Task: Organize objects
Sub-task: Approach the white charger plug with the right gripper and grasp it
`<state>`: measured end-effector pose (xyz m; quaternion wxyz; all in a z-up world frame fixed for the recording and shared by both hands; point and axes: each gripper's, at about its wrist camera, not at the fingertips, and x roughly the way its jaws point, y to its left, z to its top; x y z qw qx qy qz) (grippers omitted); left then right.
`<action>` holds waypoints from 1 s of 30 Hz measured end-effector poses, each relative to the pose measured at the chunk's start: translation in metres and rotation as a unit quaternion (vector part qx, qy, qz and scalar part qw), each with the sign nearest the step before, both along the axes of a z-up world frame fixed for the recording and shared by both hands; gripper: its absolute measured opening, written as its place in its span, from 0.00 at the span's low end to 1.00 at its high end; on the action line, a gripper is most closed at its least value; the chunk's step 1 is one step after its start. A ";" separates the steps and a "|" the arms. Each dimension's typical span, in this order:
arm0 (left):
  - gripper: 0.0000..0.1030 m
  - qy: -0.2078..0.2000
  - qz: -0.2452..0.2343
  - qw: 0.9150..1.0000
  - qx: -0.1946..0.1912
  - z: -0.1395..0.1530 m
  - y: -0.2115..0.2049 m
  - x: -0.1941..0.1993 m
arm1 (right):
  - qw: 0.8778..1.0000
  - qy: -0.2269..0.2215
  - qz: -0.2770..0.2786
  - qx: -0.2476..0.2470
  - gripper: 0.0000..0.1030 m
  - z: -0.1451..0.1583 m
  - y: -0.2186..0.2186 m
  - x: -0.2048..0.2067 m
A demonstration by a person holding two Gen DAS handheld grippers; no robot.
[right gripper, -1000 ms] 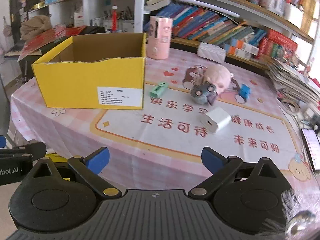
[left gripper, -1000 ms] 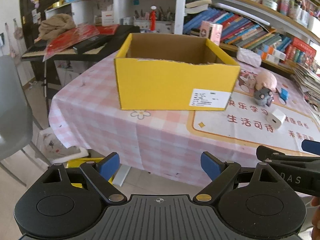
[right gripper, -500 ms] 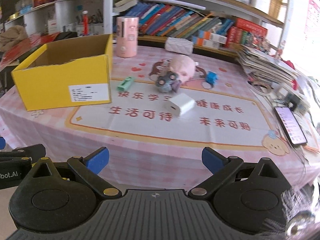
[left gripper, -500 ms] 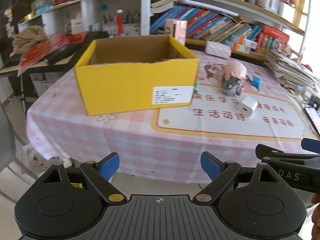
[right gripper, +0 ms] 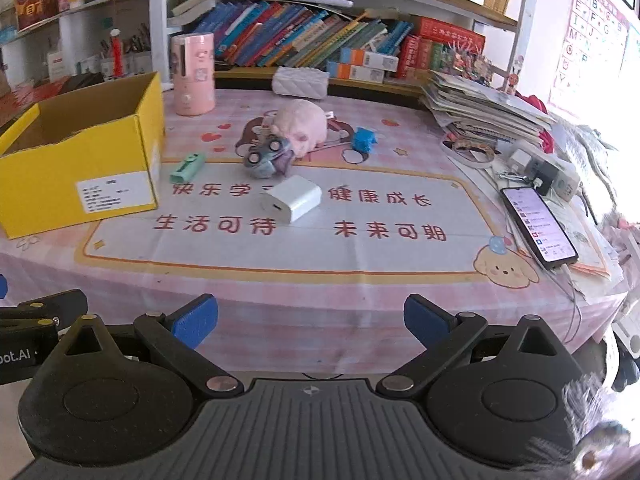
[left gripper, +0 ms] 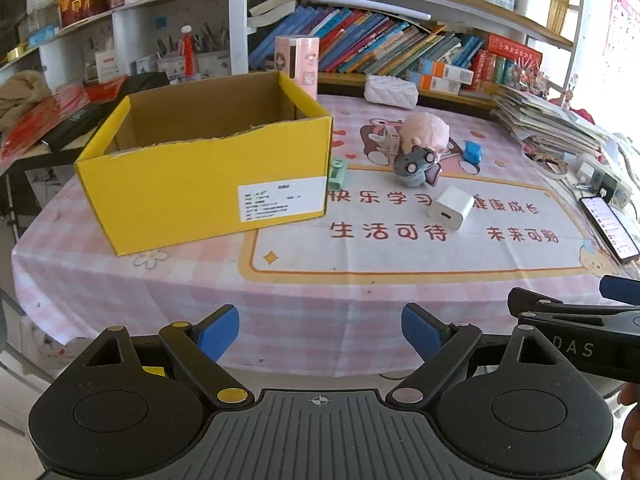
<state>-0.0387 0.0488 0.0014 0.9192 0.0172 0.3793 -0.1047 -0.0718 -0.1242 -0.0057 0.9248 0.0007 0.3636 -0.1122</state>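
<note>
An open yellow cardboard box [left gripper: 208, 184] [right gripper: 76, 168] stands on the left of the pink table; what I see of its inside looks empty. To its right lie a white charger [left gripper: 451, 207] [right gripper: 291, 198], a grey toy car [left gripper: 416, 164] [right gripper: 266, 156], a pink plush [left gripper: 425, 134] [right gripper: 302, 126], a small blue toy [left gripper: 473, 152] [right gripper: 363, 139] and a green item [left gripper: 337, 173] [right gripper: 187, 168]. My left gripper [left gripper: 320, 330] is open and empty before the table's front edge. My right gripper [right gripper: 310, 320] is open and empty too, beside it.
A pink cylinder [right gripper: 192, 74] stands behind the box. A white tissue pack [right gripper: 300, 82] lies at the back. A phone [right gripper: 538, 226], a power strip [right gripper: 550, 172] and stacked papers [right gripper: 480, 116] fill the right side. Bookshelves [right gripper: 320, 40] rise behind the table.
Both views have swung to the right; the box has shifted left in each frame and more of the table's right side shows. Both grippers stay open.
</note>
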 end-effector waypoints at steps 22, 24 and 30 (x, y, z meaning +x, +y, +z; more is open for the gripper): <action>0.88 0.007 0.024 1.000 -0.002 -0.002 -0.056 0.069 | 0.999 0.014 0.039 0.000 0.95 0.000 -0.055 0.081; 0.88 0.011 0.027 1.000 0.000 -0.004 -0.061 0.076 | 0.999 0.015 0.050 0.004 0.94 -0.002 -0.059 0.090; 0.88 0.030 0.055 0.998 0.009 -0.013 -0.072 0.095 | 0.996 0.024 0.086 0.025 0.81 -0.007 -0.073 0.122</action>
